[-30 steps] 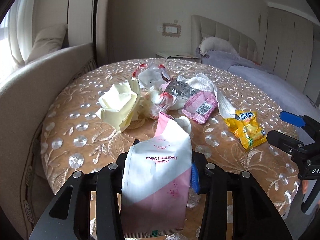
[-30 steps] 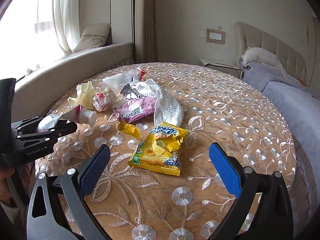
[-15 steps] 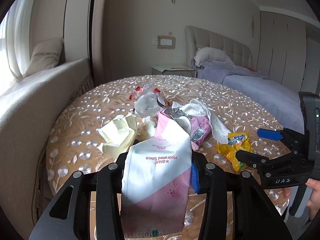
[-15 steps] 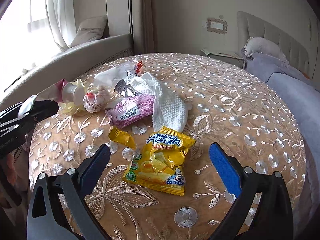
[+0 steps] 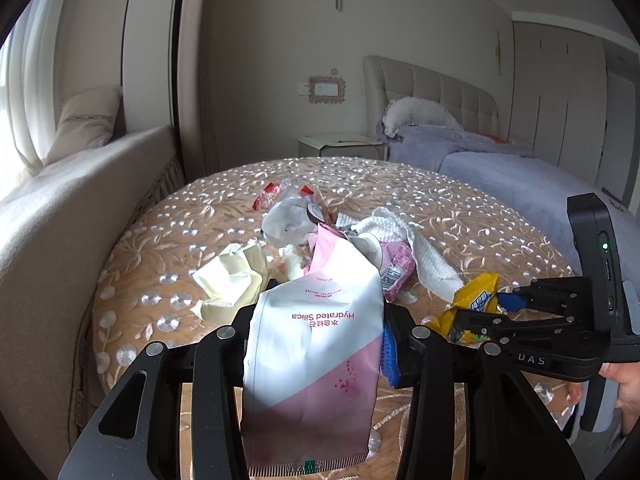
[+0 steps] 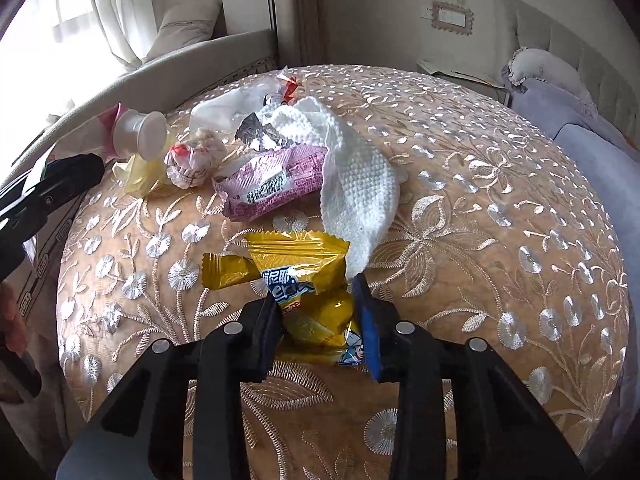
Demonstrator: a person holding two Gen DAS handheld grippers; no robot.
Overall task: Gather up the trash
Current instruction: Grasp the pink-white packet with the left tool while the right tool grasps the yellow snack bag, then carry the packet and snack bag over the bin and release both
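While the left tool (image 5: 316, 344) pinches a pink-and-white tube (image 5: 316, 344), the right tool (image 6: 320, 312) is closing on the yellow snack wrapper (image 6: 296, 276) lying on the desk (image 6: 500, 240), and the heap of wrappers (image 6: 268, 184) waits untouched.

A home bedroom: a bed (image 5: 500, 160) with padded headboard (image 5: 432, 92) and pillow (image 5: 416, 114), a nightstand (image 5: 340, 146), curtains (image 6: 116, 12), a wardrobe (image 5: 560, 92).

- Tablecloth (image 6: 460, 208): tan, silver embroidered flowers and leaves
- Snack packet (image 6: 308, 280): yellow, blue lettering
- Wrapper (image 6: 272, 184): pink-purple, white barcode panel
- Toothpaste tube (image 5: 316, 344): white and pink, magenta text
- Paper towel (image 6: 360, 176): white, dimpled
- Crumpled paper (image 5: 232, 280): pale yellow
- Gripper pads (image 6: 366, 320): blue
- Bedding (image 5: 500, 168): lilac
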